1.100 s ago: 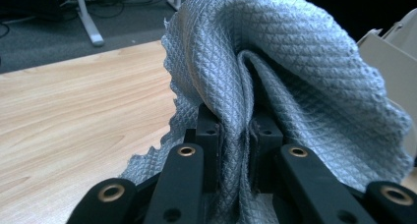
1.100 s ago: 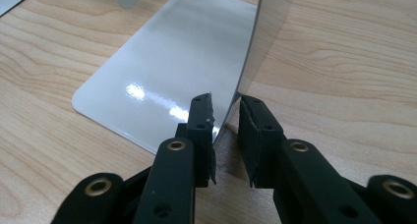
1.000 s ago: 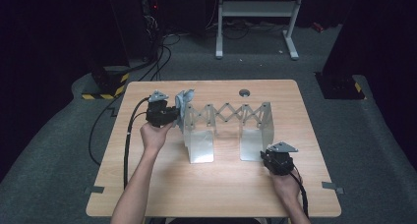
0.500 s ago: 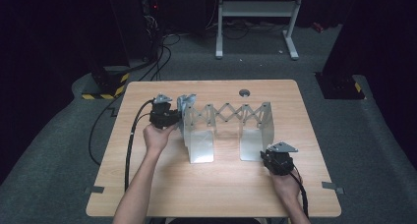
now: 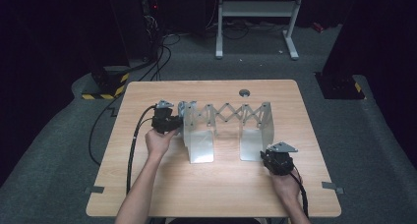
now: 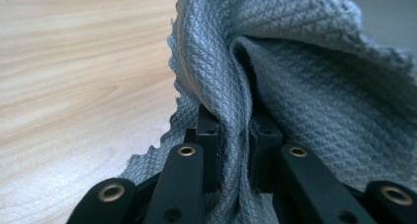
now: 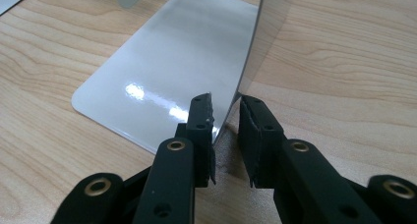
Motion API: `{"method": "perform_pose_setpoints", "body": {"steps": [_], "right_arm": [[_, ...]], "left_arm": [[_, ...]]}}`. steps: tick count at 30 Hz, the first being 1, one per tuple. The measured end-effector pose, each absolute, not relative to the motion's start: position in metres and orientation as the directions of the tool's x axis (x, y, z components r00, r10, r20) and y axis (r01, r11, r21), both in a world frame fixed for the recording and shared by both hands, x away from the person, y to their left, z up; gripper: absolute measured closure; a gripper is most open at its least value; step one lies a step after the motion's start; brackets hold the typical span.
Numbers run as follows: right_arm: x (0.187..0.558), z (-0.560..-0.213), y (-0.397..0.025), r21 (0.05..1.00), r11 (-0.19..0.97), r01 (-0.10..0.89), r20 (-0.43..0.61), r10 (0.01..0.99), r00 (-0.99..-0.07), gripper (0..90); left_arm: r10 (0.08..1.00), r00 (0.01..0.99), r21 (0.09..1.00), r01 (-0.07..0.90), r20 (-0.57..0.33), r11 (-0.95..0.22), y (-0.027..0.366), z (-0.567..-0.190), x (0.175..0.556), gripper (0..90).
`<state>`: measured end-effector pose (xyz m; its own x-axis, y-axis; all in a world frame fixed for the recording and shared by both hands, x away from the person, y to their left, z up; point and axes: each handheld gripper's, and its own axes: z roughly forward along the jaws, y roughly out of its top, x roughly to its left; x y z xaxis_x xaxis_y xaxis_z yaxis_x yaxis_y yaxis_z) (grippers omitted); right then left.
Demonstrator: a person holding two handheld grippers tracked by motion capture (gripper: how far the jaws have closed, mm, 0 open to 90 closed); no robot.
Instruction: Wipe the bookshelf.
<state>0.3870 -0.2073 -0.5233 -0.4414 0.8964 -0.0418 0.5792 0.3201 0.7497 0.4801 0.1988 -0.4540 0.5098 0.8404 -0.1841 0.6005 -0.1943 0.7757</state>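
**Cloth pinched at one end of the rack, the other end steadied**

High view: one metal expanding rack stands on the counter, two upright end plates joined by a scissor lattice. The left gripper sits at the rack's left plate with a grey cloth bunched against the plate's top, likely for wiping or draping. The right gripper rests just beside the right plate's foot, probably to keep the rack from sliding. Count: two grippers, one rack, one cloth.

Left gripper view: the jaws are closed on a fold of the grey cloth, which rises between and over them; bare counter lies beside.

Right gripper view: the jaws straddle the edge of the right plate, a narrow gap showing on each side, so not clamped yet.
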Motion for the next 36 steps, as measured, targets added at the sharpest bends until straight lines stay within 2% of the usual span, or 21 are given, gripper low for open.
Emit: {"method": "perform_pose_setpoints", "body": {"steps": [6, 14, 23, 27, 36], "right_arm": [[0.387, -0.523, -0.207, 0.75, 0.322, 0.578, -0.043, 0.896, -0.442, 75.9], [0.387, -0.523, -0.207, 0.75, 0.322, 0.578, -0.044, 0.896, -0.442, 75.8], [0.387, -0.523, -0.207, 0.75, 0.322, 0.578, -0.044, 0.896, -0.442, 75.8], [0.387, -0.523, -0.207, 0.75, 0.322, 0.578, -0.043, 0.896, -0.442, 75.8], [0.387, -0.523, -0.207, 0.75, 0.321, 0.578, -0.043, 0.896, -0.442, 75.7]], "left_arm": [[0.848, 0.504, 0.755, 0.617, -0.163, -0.221, 0.196, -0.463, 0.483, 78.5], [0.853, 0.49, 0.728, 0.65, -0.181, -0.219, 0.195, -0.485, 0.485, 78.5], [0.863, 0.488, 0.69, 0.67, -0.131, -0.274, 0.189, -0.503, 0.487, 78.5], [0.864, 0.48, 0.685, 0.681, -0.15, -0.26, 0.189, -0.511, 0.487, 78.5], [0.855, 0.494, 0.706, 0.661, -0.155, -0.254, 0.192, -0.497, 0.478, 78.4]]}}
